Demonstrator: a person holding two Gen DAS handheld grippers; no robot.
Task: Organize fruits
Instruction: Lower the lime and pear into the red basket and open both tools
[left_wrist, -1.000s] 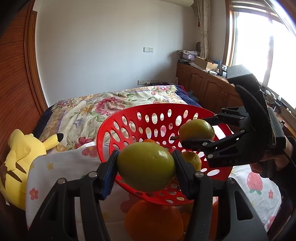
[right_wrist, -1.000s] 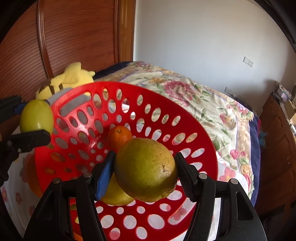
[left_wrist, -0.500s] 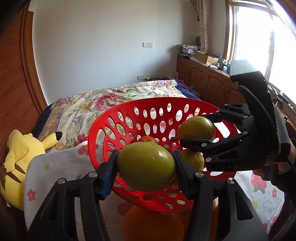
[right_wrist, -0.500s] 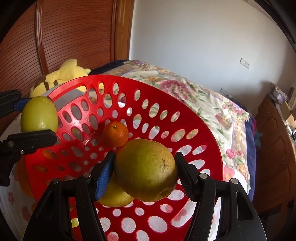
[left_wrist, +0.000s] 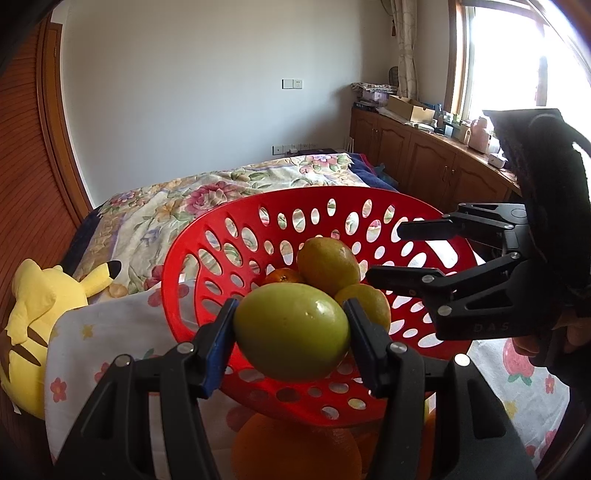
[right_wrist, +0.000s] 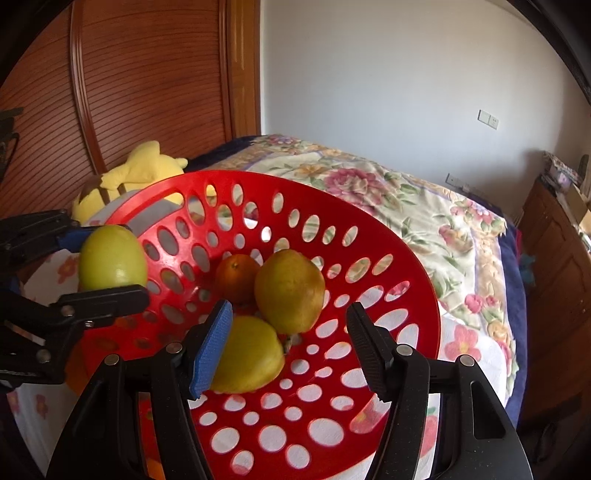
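Note:
A red perforated basket (left_wrist: 314, 194) (right_wrist: 295, 184) sits on the bed. In it lie a brownish-green pear (right_wrist: 290, 290) (left_wrist: 328, 266), a small orange (right_wrist: 236, 277) (left_wrist: 284, 275) and a yellow fruit (right_wrist: 247, 358) (left_wrist: 365, 302). My right gripper (right_wrist: 288, 310) (left_wrist: 388, 254) hangs open over the basket, its pads clear of the pear just beyond them. My left gripper (left_wrist: 291, 314) (right_wrist: 110, 262) is shut on a green round fruit (left_wrist: 291, 332) (right_wrist: 112, 258), held at the basket's near-left rim.
Large oranges (left_wrist: 295, 443) lie on the flower-print cloth (left_wrist: 92, 332) below the basket's front edge. A yellow plush toy (left_wrist: 40, 306) (right_wrist: 136, 173) rests against the wooden headboard (right_wrist: 147, 92). The floral bedspread (right_wrist: 424, 221) stretches behind; wooden cabinets (left_wrist: 424, 158) line the window wall.
The pear has left the right gripper's pads and now lies in the basket beside the small orange and the yellow fruit. The left gripper keeps its hold on the green fruit.

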